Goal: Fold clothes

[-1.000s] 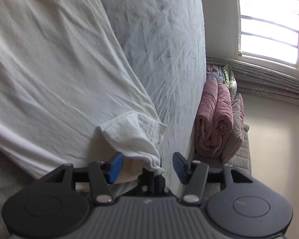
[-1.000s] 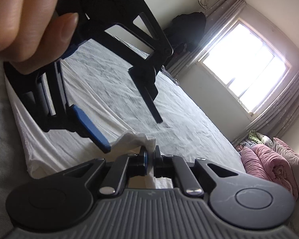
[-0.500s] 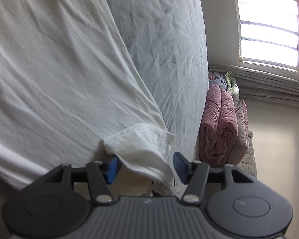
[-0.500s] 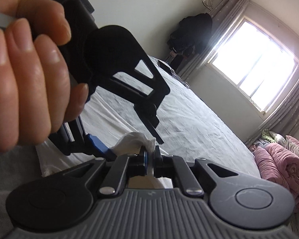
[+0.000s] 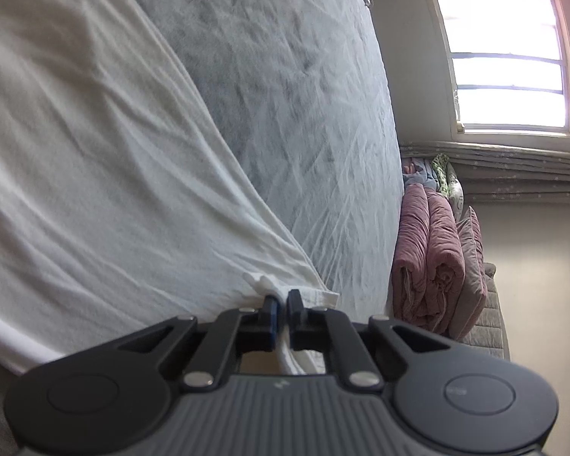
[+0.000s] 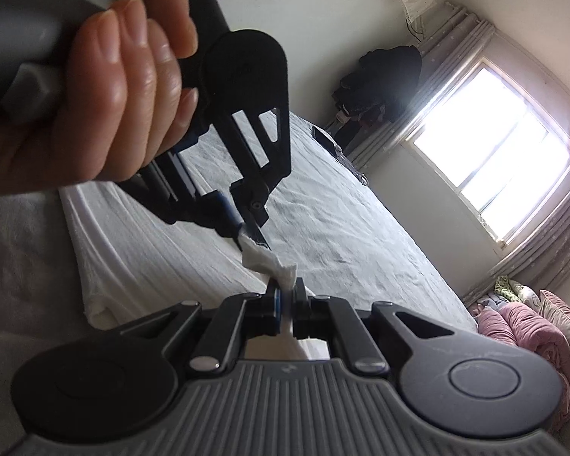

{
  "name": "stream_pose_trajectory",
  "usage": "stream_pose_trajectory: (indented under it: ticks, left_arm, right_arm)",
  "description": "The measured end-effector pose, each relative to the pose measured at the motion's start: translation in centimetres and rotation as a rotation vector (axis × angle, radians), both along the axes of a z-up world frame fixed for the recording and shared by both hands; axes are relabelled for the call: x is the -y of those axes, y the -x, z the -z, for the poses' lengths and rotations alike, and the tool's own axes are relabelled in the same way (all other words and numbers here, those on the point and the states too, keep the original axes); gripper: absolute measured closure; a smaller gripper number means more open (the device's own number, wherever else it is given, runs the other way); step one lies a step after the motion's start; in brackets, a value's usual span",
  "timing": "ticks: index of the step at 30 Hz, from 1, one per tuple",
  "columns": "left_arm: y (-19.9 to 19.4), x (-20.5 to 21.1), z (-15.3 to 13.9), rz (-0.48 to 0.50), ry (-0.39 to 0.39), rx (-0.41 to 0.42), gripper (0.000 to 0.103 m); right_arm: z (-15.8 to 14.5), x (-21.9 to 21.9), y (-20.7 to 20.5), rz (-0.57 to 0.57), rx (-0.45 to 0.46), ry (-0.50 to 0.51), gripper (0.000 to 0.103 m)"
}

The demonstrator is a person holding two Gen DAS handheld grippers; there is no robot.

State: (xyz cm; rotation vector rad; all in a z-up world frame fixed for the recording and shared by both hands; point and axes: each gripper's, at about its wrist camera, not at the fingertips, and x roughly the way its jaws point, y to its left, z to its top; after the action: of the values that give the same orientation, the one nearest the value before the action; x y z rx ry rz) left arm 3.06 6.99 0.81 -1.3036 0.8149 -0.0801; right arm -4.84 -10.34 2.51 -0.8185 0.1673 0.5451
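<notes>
A white garment (image 5: 95, 174) lies spread over the grey bed sheet (image 5: 300, 87). My left gripper (image 5: 280, 298) is shut on a bunched corner of the white garment. In the right wrist view the left gripper (image 6: 251, 236) comes in from the upper left, held by a hand (image 6: 106, 87), and pinches the same white corner (image 6: 269, 262). My right gripper (image 6: 286, 288) is shut on that corner too, just below the left one. The rest of the garment (image 6: 152, 250) lies flat on the bed behind.
Rolled pink quilts (image 5: 429, 262) lie beside the bed under a bright window (image 5: 509, 60); they also show in the right wrist view (image 6: 528, 334). Dark clothes (image 6: 380, 83) hang by the curtains at the far wall.
My left gripper was open around the garment corner and has shut on it. It now pinches the cloth right beside my right gripper, which stayed shut.
</notes>
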Motion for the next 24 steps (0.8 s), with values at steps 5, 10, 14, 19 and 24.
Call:
stream_pose_trajectory:
  ticks: [5, 10, 14, 19, 24]
  left_arm:
    - [-0.2, 0.1, -0.6, 0.014, -0.027, 0.021, 0.1]
    - [-0.2, 0.2, -0.7, 0.025, -0.028, 0.017, 0.101]
    - [-0.3, 0.2, -0.7, 0.022, -0.037, 0.017, 0.101]
    - [-0.7, -0.1, -1.2, 0.025, -0.065, 0.033, 0.101]
    - [-1.2, 0.3, -2.8, 0.064, -0.139, 0.081, 0.101]
  right_arm:
    - [0.5, -0.1, 0.1, -0.003, 0.047, 0.012, 0.095]
    - [0.9, -0.2, -0.1, -0.011, 0.081, 0.022, 0.092]
    - [1.0, 0.0, 0.2, -0.051, 0.08, 0.033, 0.095]
    - [0.3, 0.1, 0.4, -0.078, 0.092, 0.006, 0.099]
    - [-0.6, -0.2, 0.2, -0.064, 0.076, -0.039, 0.099]
